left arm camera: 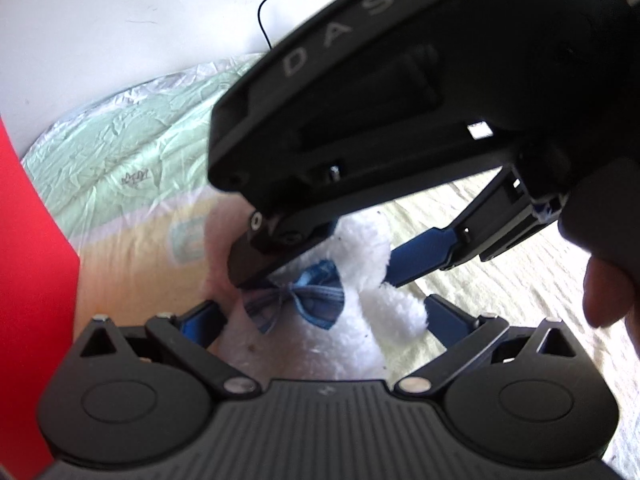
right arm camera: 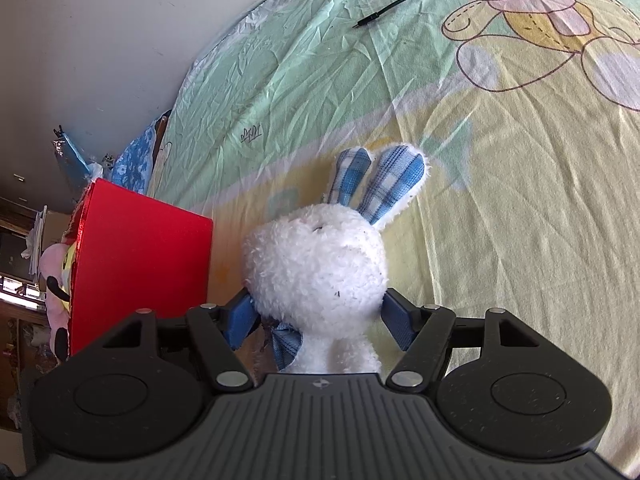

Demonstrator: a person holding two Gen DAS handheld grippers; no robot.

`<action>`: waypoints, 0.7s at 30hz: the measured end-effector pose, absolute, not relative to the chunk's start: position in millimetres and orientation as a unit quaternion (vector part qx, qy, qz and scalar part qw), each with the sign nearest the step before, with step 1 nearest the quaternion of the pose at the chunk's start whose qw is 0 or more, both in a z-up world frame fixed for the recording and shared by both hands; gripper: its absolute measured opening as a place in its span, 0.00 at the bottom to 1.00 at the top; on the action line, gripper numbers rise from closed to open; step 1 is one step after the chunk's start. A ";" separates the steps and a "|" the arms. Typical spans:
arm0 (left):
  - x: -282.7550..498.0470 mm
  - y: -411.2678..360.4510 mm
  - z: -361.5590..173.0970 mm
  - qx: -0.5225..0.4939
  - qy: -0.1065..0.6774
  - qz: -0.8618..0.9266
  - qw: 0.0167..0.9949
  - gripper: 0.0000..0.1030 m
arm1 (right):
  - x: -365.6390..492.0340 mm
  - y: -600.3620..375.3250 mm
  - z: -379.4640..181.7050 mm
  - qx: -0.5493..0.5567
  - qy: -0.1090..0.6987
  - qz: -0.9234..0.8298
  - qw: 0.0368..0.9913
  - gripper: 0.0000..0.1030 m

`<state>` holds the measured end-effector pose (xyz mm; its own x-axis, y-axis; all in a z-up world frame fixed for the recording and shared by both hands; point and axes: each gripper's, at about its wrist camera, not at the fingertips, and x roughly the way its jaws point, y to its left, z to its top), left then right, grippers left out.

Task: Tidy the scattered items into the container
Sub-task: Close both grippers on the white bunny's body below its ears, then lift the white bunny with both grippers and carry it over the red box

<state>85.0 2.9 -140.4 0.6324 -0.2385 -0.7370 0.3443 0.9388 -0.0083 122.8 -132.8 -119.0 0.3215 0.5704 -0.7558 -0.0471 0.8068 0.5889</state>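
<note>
A white plush bunny (right arm camera: 316, 264) with blue plaid ears and a blue bow (left arm camera: 316, 300) is upright over the bed sheet. My right gripper (right arm camera: 318, 316) is shut on its neck, one blue finger on each side. In the left wrist view the right gripper (left arm camera: 316, 276) comes in from above, and its black body hides the bunny's head. My left gripper (left arm camera: 320, 312) is open, with its fingers on either side of the bunny's (left arm camera: 360, 248) body below the bow. The red container (right arm camera: 144, 256) stands just left of the bunny and shows at the left edge (left arm camera: 28, 260).
A pink plush toy (right arm camera: 56, 276) sticks out of the red container's far side. A black cable (right arm camera: 400, 0) lies on the green and yellow cartoon sheet (right arm camera: 500, 200) further back. A white wall (right arm camera: 100, 40) borders the bed. A person's finger (left arm camera: 604, 296) shows at the right.
</note>
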 end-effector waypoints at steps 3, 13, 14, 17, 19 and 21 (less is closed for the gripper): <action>87.8 2.0 -138.8 0.069 0.406 -0.162 0.897 0.99 | 120.3 -133.0 -118.3 0.238 0.544 0.197 0.780 0.67; 83.9 1.7 -126.1 0.052 0.424 -0.176 0.887 0.63 | 104.3 -137.2 -102.5 0.206 0.531 0.170 0.804 0.58; 83.2 1.7 -124.5 0.048 0.426 -0.179 0.885 0.58 | 101.4 -139.5 -100.7 0.206 0.530 0.168 0.805 0.57; 79.2 1.4 -116.4 0.040 0.421 -0.187 0.887 0.57 | 89.9 -146.8 -92.7 0.210 0.517 0.166 0.813 0.57; 67.5 -2.2 -108.1 0.043 0.407 -0.190 0.893 0.56 | 82.0 -150.7 -84.0 0.218 0.502 0.165 0.820 0.56; 46.4 -9.4 -97.7 0.055 0.384 -0.191 0.902 0.56 | 74.5 -154.6 -73.7 0.228 0.485 0.168 0.827 0.56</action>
